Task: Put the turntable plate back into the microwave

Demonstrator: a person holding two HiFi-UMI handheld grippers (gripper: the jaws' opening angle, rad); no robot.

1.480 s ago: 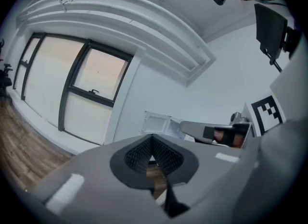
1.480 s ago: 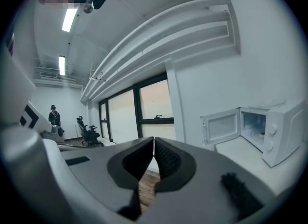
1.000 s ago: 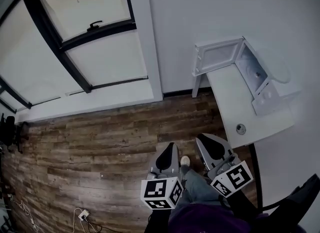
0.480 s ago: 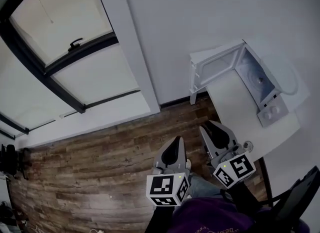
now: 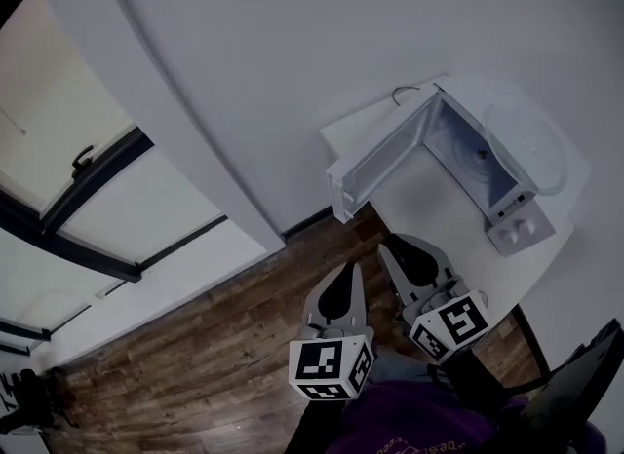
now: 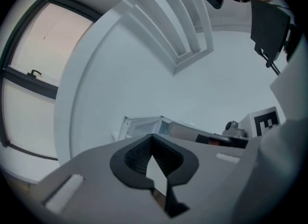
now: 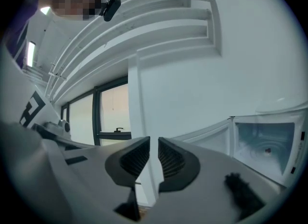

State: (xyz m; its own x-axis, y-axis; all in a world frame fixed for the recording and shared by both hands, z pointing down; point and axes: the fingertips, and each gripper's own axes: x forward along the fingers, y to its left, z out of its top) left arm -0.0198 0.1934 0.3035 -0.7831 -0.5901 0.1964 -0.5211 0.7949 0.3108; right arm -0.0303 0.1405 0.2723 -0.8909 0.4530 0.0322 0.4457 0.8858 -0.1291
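Note:
The white microwave (image 5: 478,165) stands on a white table (image 5: 429,204) at the right, its door (image 5: 375,165) swung wide open and the cavity bare. A clear round turntable plate (image 5: 531,140) lies on top of it. My left gripper (image 5: 343,275) is shut and empty, held over the floor short of the table. To its right, my right gripper (image 5: 409,247) hovers by the table's near corner. Its jaws have just been closing but keep a narrow gap with nothing in it. The right gripper view shows the open microwave (image 7: 264,143) ahead to the right.
The wood floor (image 5: 195,364) spreads to the lower left. A dark-framed window (image 5: 88,184) sits in the white wall at left. A dark chair (image 5: 585,384) is at the lower right. The microwave's control panel (image 5: 517,228) faces the table's near end.
The view has swung right, so the microwave now sits larger and nearer the middle. Both grippers have travelled with it toward the table. The window has slid off to the left.

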